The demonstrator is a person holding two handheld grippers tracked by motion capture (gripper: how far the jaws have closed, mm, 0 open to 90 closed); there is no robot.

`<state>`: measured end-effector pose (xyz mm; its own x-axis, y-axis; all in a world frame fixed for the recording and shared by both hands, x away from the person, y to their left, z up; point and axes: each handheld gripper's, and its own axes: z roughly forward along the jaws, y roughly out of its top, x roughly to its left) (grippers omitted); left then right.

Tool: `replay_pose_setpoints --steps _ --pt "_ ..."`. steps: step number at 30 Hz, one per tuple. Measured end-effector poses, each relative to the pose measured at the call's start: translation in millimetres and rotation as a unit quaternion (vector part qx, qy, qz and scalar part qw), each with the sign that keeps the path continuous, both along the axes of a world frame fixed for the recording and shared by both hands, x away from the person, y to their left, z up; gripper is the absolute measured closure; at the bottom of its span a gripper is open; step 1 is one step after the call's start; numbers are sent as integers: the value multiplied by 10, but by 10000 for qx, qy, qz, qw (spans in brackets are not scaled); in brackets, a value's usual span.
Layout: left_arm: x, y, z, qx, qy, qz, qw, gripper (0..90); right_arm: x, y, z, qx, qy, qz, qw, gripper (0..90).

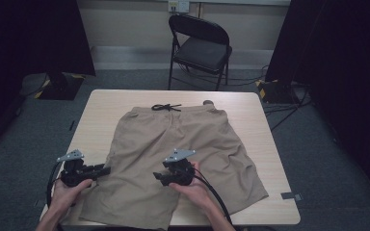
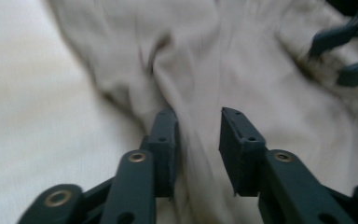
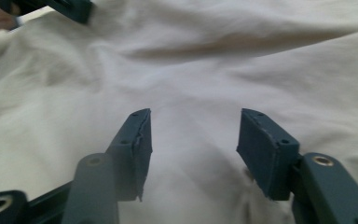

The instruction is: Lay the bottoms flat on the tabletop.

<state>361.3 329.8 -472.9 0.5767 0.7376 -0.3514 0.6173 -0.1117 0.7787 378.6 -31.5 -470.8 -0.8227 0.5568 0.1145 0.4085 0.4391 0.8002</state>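
Khaki shorts (image 1: 173, 139) lie flat on the light wooden table (image 1: 103, 106), waistband and black drawstring (image 1: 166, 107) at the far side. My left gripper (image 1: 107, 169) reaches the outer edge of the left leg; in its own view the jaws (image 2: 198, 126) stand apart with a raised fold of fabric (image 2: 193, 93) between them, the pads not pressing on it. Over the crotch area near the middle, my right gripper (image 1: 158, 177) hovers open, and its own view (image 3: 193, 135) has rumpled fabric (image 3: 223, 60) under the jaws and nothing between them.
A black folding chair (image 1: 200, 45) stands beyond the table's far edge. Cables (image 1: 289, 108) run on the grey floor at the right. Bare tabletop (image 1: 265, 139) flanks the shorts. The other gripper (image 2: 349, 46) appears at the top right of the left gripper view.
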Motion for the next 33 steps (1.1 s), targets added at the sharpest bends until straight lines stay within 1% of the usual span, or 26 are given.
replay_pose_setpoints --steps 1,2,3,5,7,8,9,11,12,13,14,15,17,18,19,20,21,22,23,24,26,27,29,30,31,33 --pt "0 0 0 0 0 0 10000 640 0 0 0 0 0 0 10000 452" --pt "35 -11 45 -59 -72 10 10000 640 31 -23 3 -27 -13 -61 10000 464" --pt "80 -45 88 -173 -121 41 9998 640 86 -69 -5 -153 -34 -193 9997 483" --pt "159 -130 121 -206 -177 -4 9996 641 101 -84 -15 -169 -14 -218 9996 495" --pt "244 -249 84 -240 -92 -131 9996 648 125 -123 -61 -259 21 -304 9992 509" --pt "277 -294 55 -202 -30 -153 9997 647 127 -140 -87 -265 65 -323 9991 513" --pt "330 -361 -3 -102 41 -132 9999 645 112 -166 -140 -310 140 -331 9989 518" --pt "407 -432 -102 19 185 -116 9998 638 99 -172 -157 -340 170 -340 9987 519" --pt "446 -455 -165 125 290 -55 9995 623 65 -184 -199 -424 202 -320 9984 518" --pt "446 -455 -165 125 290 -55 9995 617 65 -184 -199 -424 202 -320 9984 518" --pt "461 -439 -202 275 301 21 9992 606 22 -193 -227 -462 237 -285 9982 516" --pt "461 -439 -202 275 301 21 9992 603 22 -193 -227 -462 237 -285 9982 516" --pt "445 -412 -228 410 262 79 9988 583 -42 -201 -241 -437 218 -234 9985 514" --pt "445 -412 -228 410 262 79 9988 571 -42 -201 -241 -437 218 -234 9985 514" --pt "442 -414 -238 503 262 69 9984 562 -88 -207 -239 -470 193 -145 9986 511" --pt "435 -428 -252 538 224 88 9983 562 -88 -207 -239 -470 193 -145 9986 511" --pt "429 -433 -256 542 183 97 9983 560 -111 -209 -231 -470 255 -73 9985 509" --pt "420 -437 -266 537 127 121 9984 559 -147 -227 -200 -476 329 75 9983 476" --pt "420 -437 -266 537 127 121 9984 559 -147 -227 -200 -476 329 75 9983 476" --pt "417 -436 -269 558 97 106 9983 559 -157 -255 -172 -406 323 88 9986 477" --pt "409 -434 -266 549 115 114 9984 558 -153 -373 -62 -211 290 -26 9994 471" --pt "397 -422 -251 563 162 68 9983 550 -134 -529 49 -53 230 -208 9995 470" --pt "378 -411 -226 515 173 51 9985 550 -132 -681 127 -20 167 -376 9992 463" --pt "378 -411 -226 515 173 51 9985 550 -132 -681 127 -20 167 -376 9992 463" --pt "350 -394 -171 392 119 66 9991 553 -148 -879 172 1 146 -561 9983 453" --pt "318 -385 -89 249 35 61 9997 558 -188 -1021 170 -26 181 -707 9973 443"
